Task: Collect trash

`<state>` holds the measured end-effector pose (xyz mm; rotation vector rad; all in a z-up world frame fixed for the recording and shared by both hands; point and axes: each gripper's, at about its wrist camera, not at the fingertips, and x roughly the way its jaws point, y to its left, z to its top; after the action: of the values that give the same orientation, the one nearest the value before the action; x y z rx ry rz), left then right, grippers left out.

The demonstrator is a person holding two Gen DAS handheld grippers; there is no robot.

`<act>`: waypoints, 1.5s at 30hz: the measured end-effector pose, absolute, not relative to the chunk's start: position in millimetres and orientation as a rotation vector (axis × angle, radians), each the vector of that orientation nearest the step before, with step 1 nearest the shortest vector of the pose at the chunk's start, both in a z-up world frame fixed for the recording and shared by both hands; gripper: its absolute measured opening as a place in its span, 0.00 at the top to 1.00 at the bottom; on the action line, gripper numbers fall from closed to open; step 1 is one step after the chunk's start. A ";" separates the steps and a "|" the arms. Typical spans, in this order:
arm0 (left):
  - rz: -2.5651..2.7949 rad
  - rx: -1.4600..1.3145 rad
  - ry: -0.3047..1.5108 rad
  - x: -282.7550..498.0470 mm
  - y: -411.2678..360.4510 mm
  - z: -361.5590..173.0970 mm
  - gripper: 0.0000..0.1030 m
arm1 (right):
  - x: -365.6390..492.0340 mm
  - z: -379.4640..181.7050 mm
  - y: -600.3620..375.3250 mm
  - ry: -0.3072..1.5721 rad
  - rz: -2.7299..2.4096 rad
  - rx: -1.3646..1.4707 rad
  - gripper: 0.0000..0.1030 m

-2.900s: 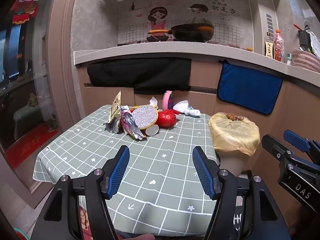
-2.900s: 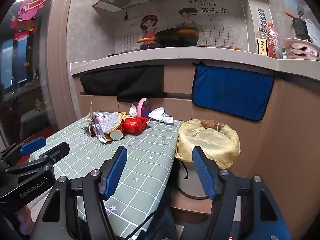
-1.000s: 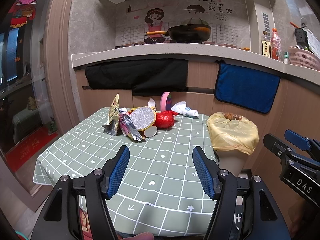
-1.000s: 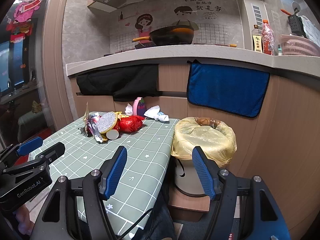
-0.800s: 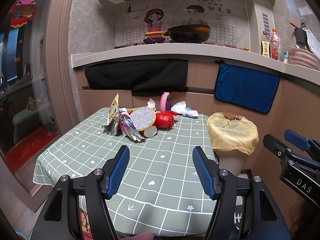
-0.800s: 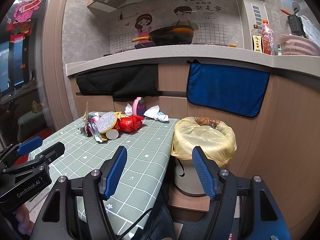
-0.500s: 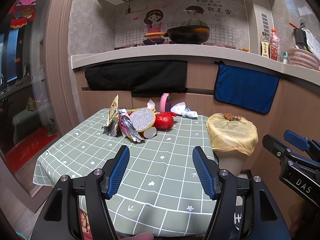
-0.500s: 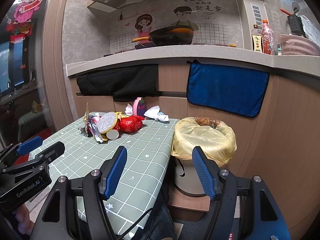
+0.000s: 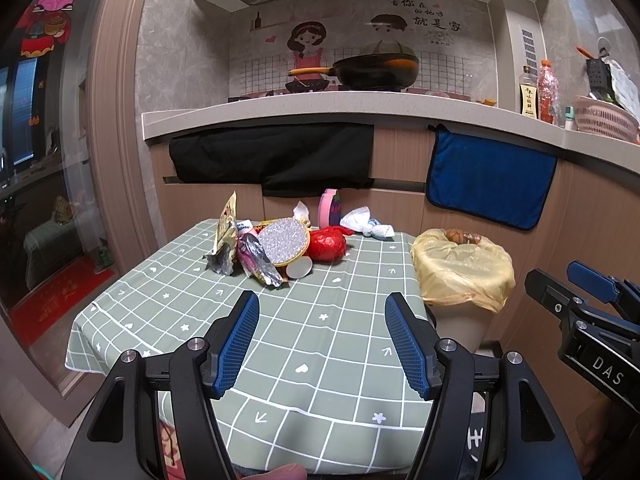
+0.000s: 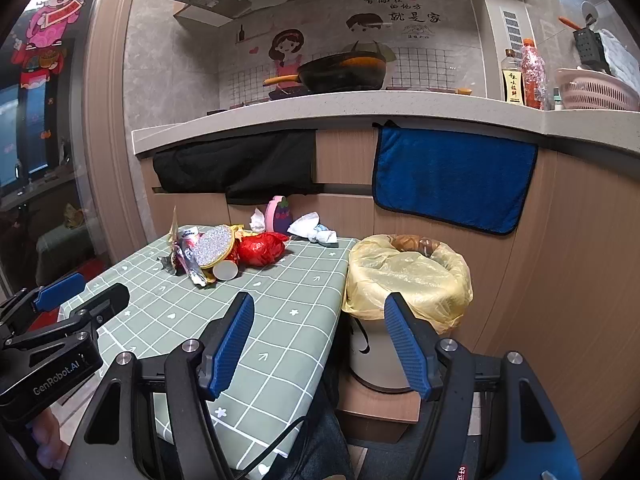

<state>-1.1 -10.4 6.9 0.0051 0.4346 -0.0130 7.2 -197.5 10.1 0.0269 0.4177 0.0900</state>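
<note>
we hold our left gripper (image 9: 322,338) low over the near edge of the table (image 9: 320,344), its blue pads spread wide with nothing between them; our right gripper (image 10: 320,338) is likewise released and empty, hanging past the table's right edge just short of the bin (image 10: 404,280). the checked green cloth between us and the trash is bare, so nothing blocks the way. the bin stands on the floor just beside the table's right side, lined with a yellow bag (image 9: 460,268) that shows some brownish scraps at its far rim. towards the table's far end lies the trash pile: one upright yellow wrapper (image 9: 225,220), one crumpled foil wrapper (image 9: 260,260), one glittery round disc (image 9: 285,241), one small white cup (image 9: 299,268) on its side, one red crumpled bag (image 9: 328,245). behind it, white tissue wads (image 9: 366,222) and one pink container (image 9: 329,213). beyond, one black cloth (image 9: 276,160) and one blue towel (image 9: 490,182) hang from the counter, which bears one wok (image 9: 374,72).
</note>
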 end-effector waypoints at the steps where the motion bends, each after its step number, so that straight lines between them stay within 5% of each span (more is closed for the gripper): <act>1: -0.013 0.005 0.435 -1.3 -10.4 6.7 0.36 | 7.3 10.1 -197.5 0.418 0.090 0.026 0.36; 15: -0.022 0.003 0.415 17.2 5.1 16.1 0.36 | 28.6 11.2 -196.3 0.446 0.123 0.035 0.36; 28: 0.051 -0.104 0.477 130.9 91.8 10.4 0.41 | 174.7 25.8 -180.6 0.453 0.200 0.069 0.37; 45: 0.080 -0.264 0.536 266.4 153.3 -29.5 0.46 | 282.9 -36.7 -133.4 0.657 0.250 0.016 0.37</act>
<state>266.4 153.3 -29.5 -0.2635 0.5358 0.0799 282.9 -133.4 -36.7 0.0157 0.6572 0.2497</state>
